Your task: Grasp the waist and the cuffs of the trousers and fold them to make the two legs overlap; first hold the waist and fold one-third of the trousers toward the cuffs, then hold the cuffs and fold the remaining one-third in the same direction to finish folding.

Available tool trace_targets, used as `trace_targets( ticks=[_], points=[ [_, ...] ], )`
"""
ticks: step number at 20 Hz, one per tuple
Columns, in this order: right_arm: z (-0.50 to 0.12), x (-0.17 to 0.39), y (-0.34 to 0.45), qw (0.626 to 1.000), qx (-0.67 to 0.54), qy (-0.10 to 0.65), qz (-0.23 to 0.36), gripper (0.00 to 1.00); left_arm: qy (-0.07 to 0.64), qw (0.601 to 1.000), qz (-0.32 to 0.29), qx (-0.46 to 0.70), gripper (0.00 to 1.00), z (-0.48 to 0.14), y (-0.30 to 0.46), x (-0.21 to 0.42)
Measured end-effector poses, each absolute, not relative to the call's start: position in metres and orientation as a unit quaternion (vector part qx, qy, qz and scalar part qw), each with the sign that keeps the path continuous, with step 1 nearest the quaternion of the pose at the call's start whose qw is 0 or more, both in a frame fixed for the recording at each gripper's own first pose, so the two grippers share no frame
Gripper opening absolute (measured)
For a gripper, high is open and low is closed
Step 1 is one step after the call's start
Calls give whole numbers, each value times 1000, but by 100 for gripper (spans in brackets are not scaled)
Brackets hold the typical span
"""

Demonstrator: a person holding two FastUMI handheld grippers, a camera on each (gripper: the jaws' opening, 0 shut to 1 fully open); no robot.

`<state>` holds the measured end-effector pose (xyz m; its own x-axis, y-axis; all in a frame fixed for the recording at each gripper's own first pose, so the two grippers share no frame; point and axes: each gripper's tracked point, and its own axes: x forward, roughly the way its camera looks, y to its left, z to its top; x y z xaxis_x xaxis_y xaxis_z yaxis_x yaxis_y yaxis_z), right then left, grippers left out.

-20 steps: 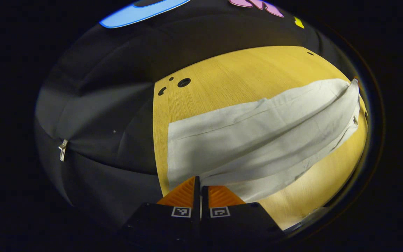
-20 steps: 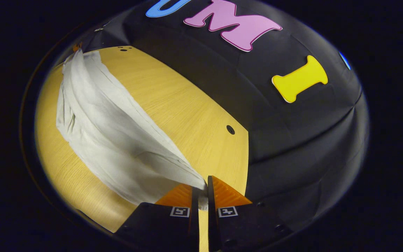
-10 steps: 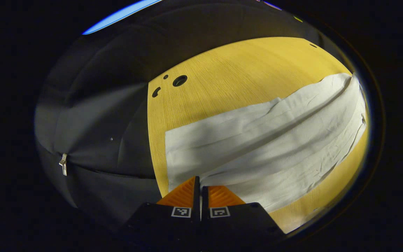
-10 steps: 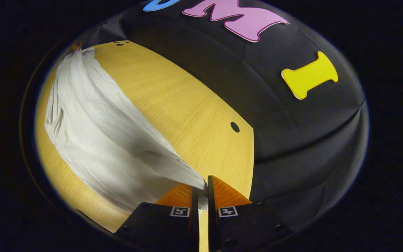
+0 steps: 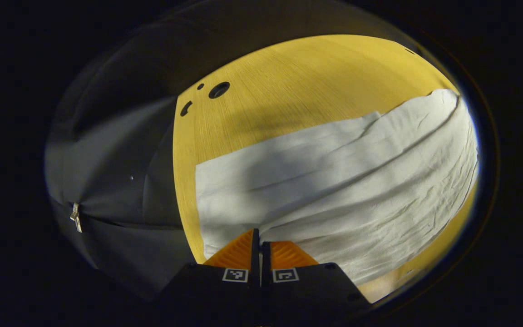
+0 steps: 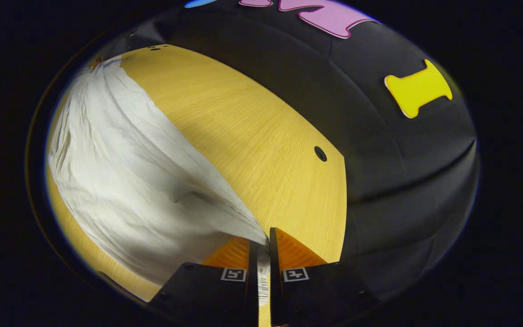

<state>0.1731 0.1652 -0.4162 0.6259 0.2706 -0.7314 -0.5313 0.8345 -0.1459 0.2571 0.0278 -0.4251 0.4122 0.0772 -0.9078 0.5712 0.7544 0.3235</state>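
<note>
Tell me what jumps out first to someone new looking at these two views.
The white trousers stand out, spread in creased folds across the yellow wooden table. In the left gripper view the left gripper is shut on the trousers' near edge. In the right gripper view the right gripper pinches the other end, with cloth showing between its fingers.

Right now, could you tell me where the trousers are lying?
The trousers lie spread across the wooden table, pinched at one end by the left gripper and, in the right gripper view, at the other by the right gripper.
</note>
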Motion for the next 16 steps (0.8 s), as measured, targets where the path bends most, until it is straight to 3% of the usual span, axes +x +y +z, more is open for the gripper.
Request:
trace_targets(
  ticks=[3,5,7,8,12,16],
  points=[
    [-424,179,165,880,-176,377,228,19,511,777,-158,332,5,-426,26,261],
    [-434,176,162,875,-170,396,223,30,506,776,-154,343,8,-421,28,263],
    [-434,178,159,876,-162,398,220,47,502,776,-149,353,29,-422,33,268],
    [-433,179,156,875,-162,399,219,51,498,775,-144,360,41,-419,37,270],
    [-429,185,147,882,-173,384,212,75,484,777,-131,381,100,-408,57,277],
    [-425,182,144,878,-199,368,233,75,461,777,-141,405,99,-393,63,273]
  ],
)
